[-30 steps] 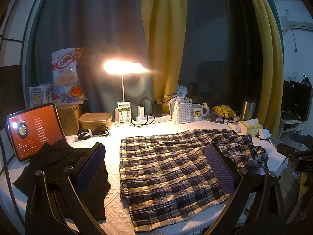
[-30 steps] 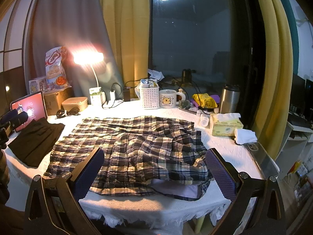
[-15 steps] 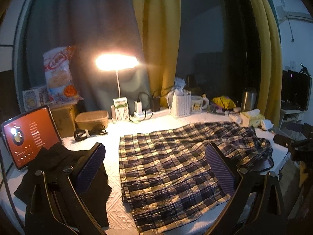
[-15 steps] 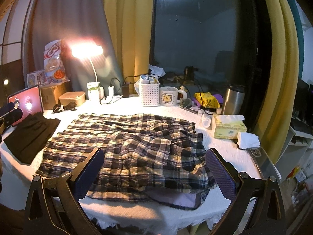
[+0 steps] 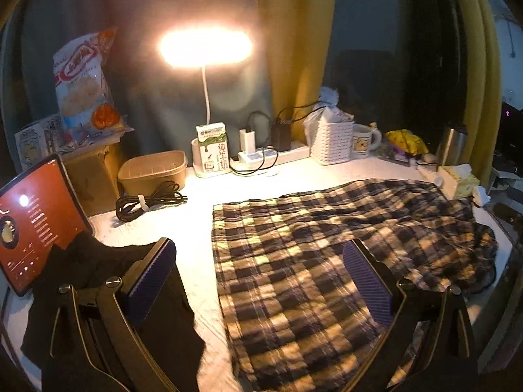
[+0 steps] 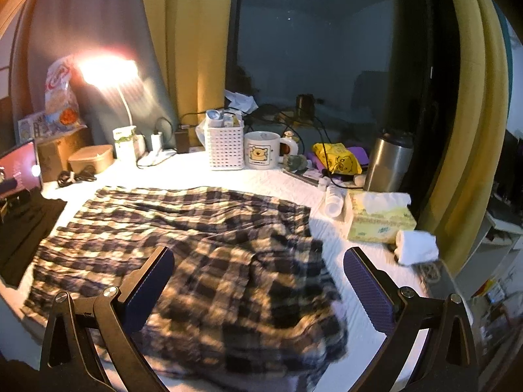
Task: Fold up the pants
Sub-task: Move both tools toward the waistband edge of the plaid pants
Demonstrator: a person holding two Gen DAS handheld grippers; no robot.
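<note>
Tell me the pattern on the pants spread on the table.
Plaid pants: dark navy and cream checks. Clearest in the left wrist view.

table (image 6: 287, 186): white textured cover | on it: plaid pants (image 6: 183, 228), black garment (image 5: 98, 277), tissue box (image 6: 379, 222), white basket (image 6: 225, 145)

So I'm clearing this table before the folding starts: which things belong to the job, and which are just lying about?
Belongs to the job:
plaid pants
left gripper, jaws open
right gripper, jaws open

Just lying about:
black garment
tablet
coiled cable
milk carton
white basket
mug
tissue box
steel flask
</note>
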